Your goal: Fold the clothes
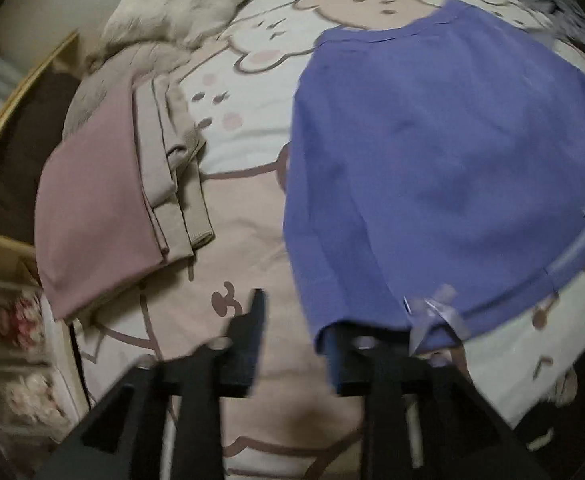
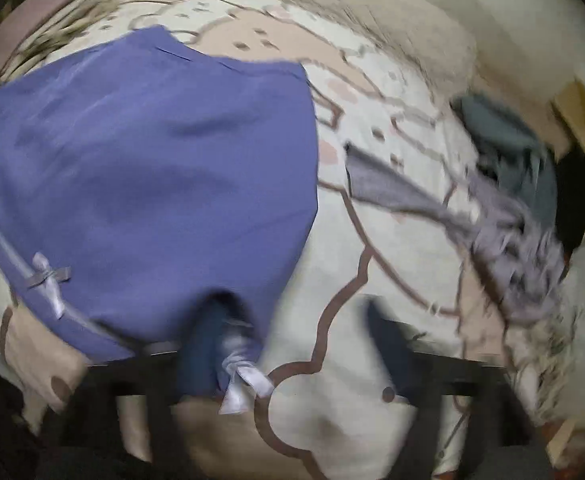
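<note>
A purple-blue garment point(image 1: 444, 160) with small satin bows lies spread on the bear-print bed cover point(image 1: 244, 248); it also shows in the right wrist view point(image 2: 144, 176). My left gripper point(image 1: 296, 340) is open at its near left corner; the right finger is under the hem, the left finger on bare cover. My right gripper point(image 2: 300, 344) is open at the near right corner; the left finger is under the hem by a bow point(image 2: 244, 384), the right finger beside the cloth.
A folded stack of pink and beige clothes point(image 1: 124, 200) lies left on the bed. A fluffy cream pillow point(image 1: 188, 4) is at the head. A grey garment point(image 2: 472, 216) and dark teal clothes point(image 2: 512, 148) lie right. Wooden shelving point(image 1: 8, 320) stands left.
</note>
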`<control>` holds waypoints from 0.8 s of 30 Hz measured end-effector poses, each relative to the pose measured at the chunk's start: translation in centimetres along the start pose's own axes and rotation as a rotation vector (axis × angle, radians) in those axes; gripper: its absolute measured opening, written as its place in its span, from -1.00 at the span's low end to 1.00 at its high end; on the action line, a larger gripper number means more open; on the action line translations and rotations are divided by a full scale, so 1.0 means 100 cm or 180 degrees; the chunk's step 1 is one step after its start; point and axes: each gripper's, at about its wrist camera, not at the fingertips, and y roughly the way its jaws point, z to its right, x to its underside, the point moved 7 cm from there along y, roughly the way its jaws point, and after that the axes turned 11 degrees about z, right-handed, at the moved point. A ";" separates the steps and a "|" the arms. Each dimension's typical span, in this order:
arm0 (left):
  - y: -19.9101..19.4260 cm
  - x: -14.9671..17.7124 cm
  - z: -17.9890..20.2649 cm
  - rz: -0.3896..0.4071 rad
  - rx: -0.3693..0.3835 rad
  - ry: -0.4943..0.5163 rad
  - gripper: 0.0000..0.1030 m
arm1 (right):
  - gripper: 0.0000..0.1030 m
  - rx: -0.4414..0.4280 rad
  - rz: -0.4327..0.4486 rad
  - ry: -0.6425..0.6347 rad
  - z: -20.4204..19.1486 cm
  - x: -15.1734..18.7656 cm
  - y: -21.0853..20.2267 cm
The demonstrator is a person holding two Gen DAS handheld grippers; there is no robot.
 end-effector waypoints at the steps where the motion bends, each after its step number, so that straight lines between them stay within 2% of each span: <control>1: -0.011 -0.005 -0.004 0.0076 0.0052 -0.0043 0.01 | 0.68 -0.0050 0.0028 -0.0027 -0.004 0.001 -0.008; 5: -0.055 -0.045 -0.025 0.0530 0.0170 -0.0219 0.25 | 0.68 -0.0392 0.0196 0.0285 0.012 -0.018 -0.038; 7: -0.064 -0.071 -0.033 0.0749 0.0178 -0.0278 0.51 | 0.68 -0.0544 0.0327 0.0569 0.025 -0.037 -0.047; 11: -0.039 -0.120 -0.037 0.0955 0.0238 -0.0383 0.52 | 0.67 -0.0454 0.0438 0.1095 0.060 -0.077 -0.016; 15: 0.033 -0.166 -0.017 0.0828 0.0366 -0.0515 0.52 | 0.63 -0.0454 0.0324 0.1475 0.077 -0.103 0.042; 16: 0.049 -0.177 -0.011 0.0793 0.0396 -0.0532 0.52 | 0.52 -0.0480 0.0282 0.1546 0.079 -0.108 0.056; 20: 0.109 -0.216 0.014 0.0675 0.0463 -0.0527 0.52 | 0.32 -0.0474 0.0100 0.1609 0.079 -0.119 0.104; 24: 0.161 -0.239 0.032 0.0467 0.0509 -0.0451 0.52 | 0.29 -0.0463 0.0022 0.1577 0.078 -0.131 0.135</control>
